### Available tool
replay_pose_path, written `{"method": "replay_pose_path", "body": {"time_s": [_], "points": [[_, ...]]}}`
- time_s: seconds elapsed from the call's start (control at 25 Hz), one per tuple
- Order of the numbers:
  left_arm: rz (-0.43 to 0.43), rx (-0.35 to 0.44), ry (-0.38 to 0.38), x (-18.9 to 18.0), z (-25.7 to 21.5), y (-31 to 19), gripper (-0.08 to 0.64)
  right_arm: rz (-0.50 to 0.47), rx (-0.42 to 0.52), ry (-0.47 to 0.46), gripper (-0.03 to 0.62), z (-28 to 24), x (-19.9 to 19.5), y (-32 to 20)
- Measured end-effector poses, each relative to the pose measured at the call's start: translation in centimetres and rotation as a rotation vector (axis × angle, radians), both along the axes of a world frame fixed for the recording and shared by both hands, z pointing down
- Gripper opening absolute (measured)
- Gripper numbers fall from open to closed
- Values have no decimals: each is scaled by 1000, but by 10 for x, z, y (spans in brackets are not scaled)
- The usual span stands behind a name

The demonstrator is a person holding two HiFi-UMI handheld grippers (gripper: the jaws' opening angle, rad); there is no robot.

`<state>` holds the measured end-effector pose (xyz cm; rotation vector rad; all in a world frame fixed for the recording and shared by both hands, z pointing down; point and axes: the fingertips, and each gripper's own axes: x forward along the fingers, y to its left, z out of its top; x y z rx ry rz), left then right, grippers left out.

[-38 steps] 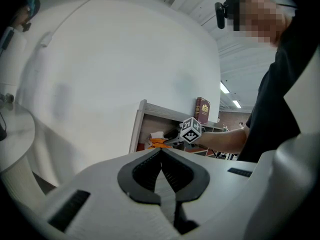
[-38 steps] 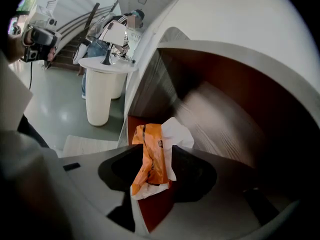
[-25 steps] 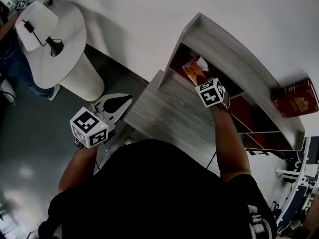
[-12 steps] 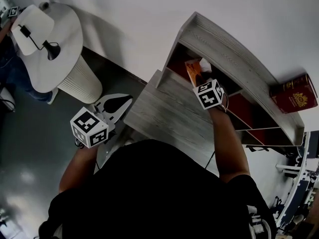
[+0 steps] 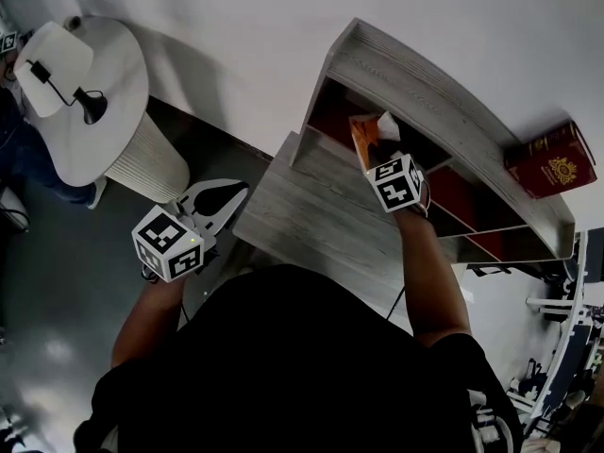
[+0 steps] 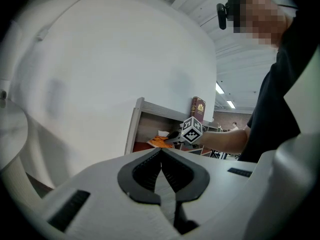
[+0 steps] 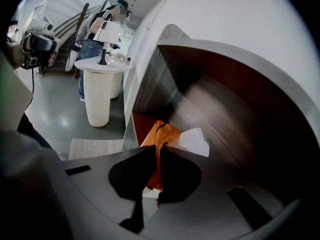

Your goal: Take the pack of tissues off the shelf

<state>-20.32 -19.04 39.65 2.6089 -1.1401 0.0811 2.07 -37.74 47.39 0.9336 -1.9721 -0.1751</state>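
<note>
Since the earlier frames the jaws of the right gripper (image 7: 159,150) have been closing, and the orange plastic pack of tissues (image 7: 161,134) is now pinched between them by its near end. In the head view the pack (image 5: 362,138) is seen more on its edge than before, with its white tissue tuft (image 5: 388,125) toward the upper right.

The jaws of the left gripper (image 6: 161,152) are pressed together with nothing between them; this gripper is held at the lower left of the head view (image 5: 236,192), well apart from the shelf, so the right hand is clearly the nearer one.

The pack lies straight ahead of the right jaws, in the upper left compartment of the grey wood-grain shelf unit (image 5: 444,92). Its long axis is judged to run from the jaws into the compartment.

The left side wall (image 7: 150,84) is just beside the pack, and the top board is above it. Open room is found toward the lower left, over the grey wooden ledge (image 5: 311,210) in front. A pull back along the long axis is probably called for, so that the wall and the board are not brushed.
</note>
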Motion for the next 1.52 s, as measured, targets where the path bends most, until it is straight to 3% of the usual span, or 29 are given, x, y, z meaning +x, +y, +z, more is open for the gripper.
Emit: {"method": "replay_pose_path", "body": {"time_s": [0.36, 0.88, 1.16, 1.52], "points": [[72, 1, -3, 15, -2, -1, 17, 39, 7, -55, 9, -15, 10, 32], [244, -10, -19, 61, 3, -1, 17, 94, 34, -102, 9, -31, 34, 92], [338, 1, -38, 93, 2, 0, 18, 164, -14, -93, 8, -8, 64, 117], [390, -14, -48, 120, 10, 0, 17, 242, -78, -102, 8, 39, 98, 140]]}}
